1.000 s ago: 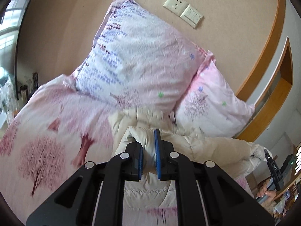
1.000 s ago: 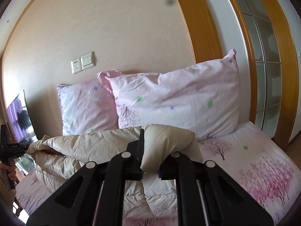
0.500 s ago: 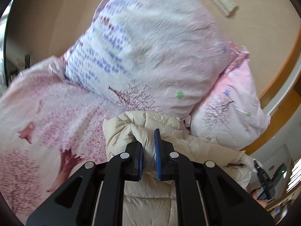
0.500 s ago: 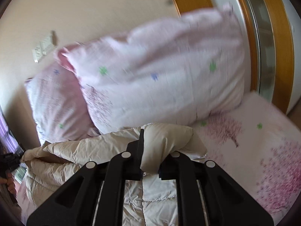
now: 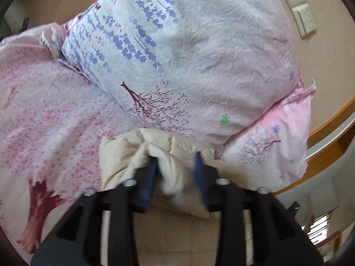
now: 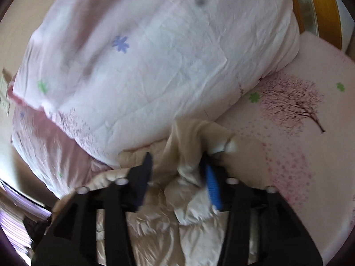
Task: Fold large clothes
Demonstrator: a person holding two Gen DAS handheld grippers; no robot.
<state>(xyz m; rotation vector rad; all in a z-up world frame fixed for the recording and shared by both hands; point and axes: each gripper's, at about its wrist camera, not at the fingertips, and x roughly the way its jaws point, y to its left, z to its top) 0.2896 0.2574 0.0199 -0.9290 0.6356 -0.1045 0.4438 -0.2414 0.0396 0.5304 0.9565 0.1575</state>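
Note:
A cream puffy down jacket (image 5: 142, 153) lies on the bed against the pillows. In the left wrist view my left gripper (image 5: 176, 173) has its blue-padded jaws apart, with a fold of the jacket loose between them. In the right wrist view the jacket (image 6: 155, 226) lies bunched below my right gripper (image 6: 177, 173), whose jaws are also apart around a raised fold of cream fabric (image 6: 190, 137). Both grippers are low, close to the bed surface.
Two pink and white floral pillows (image 5: 188, 55) (image 6: 144, 55) lean on the beige wall just behind the jacket. A pink tree-print bedsheet (image 5: 44, 122) (image 6: 299, 133) covers the bed. A wooden door frame (image 6: 321, 6) stands at the right. Wall switches (image 5: 304, 15) are at upper right.
Both grippers have dropped toward the bed and nearer the pillows with the jacket. Both sets of jaws, earlier shut on jacket folds, have opened.

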